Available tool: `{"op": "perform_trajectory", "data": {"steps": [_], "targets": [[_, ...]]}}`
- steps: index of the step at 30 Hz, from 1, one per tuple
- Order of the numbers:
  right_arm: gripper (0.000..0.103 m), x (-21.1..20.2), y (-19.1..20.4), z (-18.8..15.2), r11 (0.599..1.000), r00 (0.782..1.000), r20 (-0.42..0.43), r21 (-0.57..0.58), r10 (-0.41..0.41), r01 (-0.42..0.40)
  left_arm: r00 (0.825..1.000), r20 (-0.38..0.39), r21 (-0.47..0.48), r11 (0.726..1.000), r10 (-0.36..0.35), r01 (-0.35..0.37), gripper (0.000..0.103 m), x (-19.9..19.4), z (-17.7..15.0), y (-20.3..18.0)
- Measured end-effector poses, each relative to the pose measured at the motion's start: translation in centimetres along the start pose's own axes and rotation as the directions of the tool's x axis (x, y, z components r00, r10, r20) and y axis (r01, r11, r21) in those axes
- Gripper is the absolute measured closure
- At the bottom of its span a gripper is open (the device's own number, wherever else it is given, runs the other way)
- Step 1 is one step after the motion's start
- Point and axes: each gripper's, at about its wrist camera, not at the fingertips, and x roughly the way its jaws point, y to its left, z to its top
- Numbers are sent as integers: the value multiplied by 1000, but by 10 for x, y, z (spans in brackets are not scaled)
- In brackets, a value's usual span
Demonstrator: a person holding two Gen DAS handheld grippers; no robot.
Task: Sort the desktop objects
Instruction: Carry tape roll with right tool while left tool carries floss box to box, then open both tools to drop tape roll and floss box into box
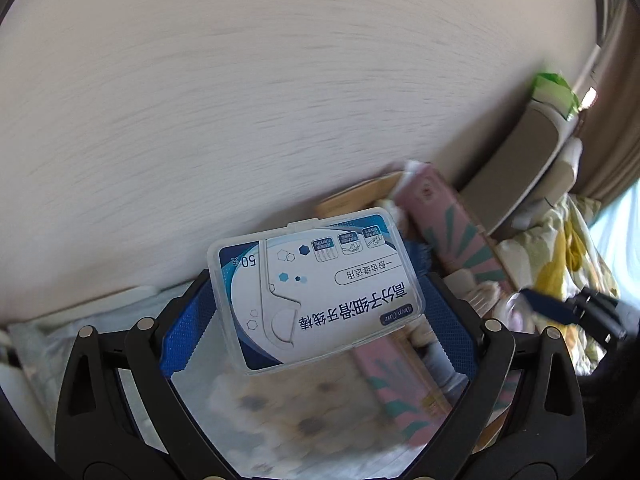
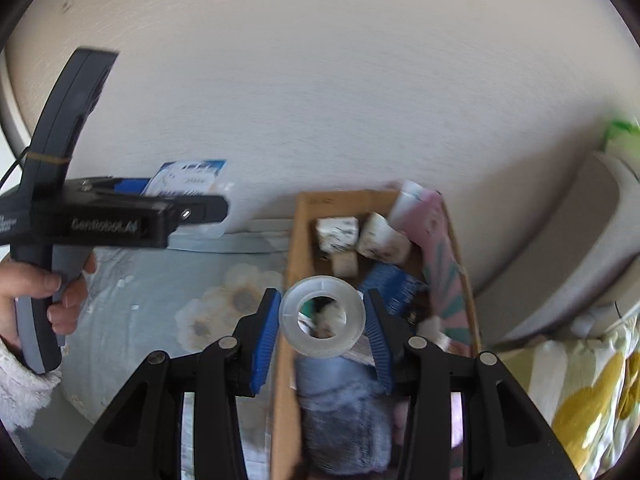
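Note:
In the left wrist view my left gripper (image 1: 316, 304) is shut on a clear flat box of dental floss picks (image 1: 316, 284) with a blue and white label, held up in front of the white wall. In the right wrist view my right gripper (image 2: 322, 320) is shut on a clear roll of tape (image 2: 292, 328), its blue pads (image 2: 266, 332) against both sides. The roll hangs over an open cardboard box (image 2: 290, 248). A hand (image 2: 36, 292) holds the left gripper (image 2: 180, 190) to the left of the cardboard box, with the floss box (image 2: 188, 176) in it.
The cardboard box holds several things: a pink patterned carton (image 2: 432, 224), white blocks (image 2: 336, 232), a blue-grey fuzzy item (image 2: 340, 408). A pale blue flowered cloth (image 2: 160, 280) lies to its left. A beige cushion (image 2: 568, 248) and yellow flowered bedding (image 2: 580, 400) lie to the right.

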Motion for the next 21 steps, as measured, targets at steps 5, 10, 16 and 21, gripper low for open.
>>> {"op": "perform_trajectory", "data": {"steps": [5, 10, 16, 21], "targets": [[64, 3, -23, -18, 999, 999, -29, 36, -18, 19, 999, -11, 48, 998, -39, 40, 5, 29, 10, -40], [64, 10, -48, -34, 994, 999, -51, 111, -2, 8, 997, -57, 92, 994, -60, 65, 5, 64, 10, -72], [64, 30, -66, -39, 994, 997, -73, 111, 3, 6, 995, -88, 123, 991, -45, 55, 5, 91, 6, -89], [64, 25, -65, -39, 995, 996, -82, 101, 18, -9, 991, -131, 140, 990, 21, -2, 0, 105, 9, -96]]}}
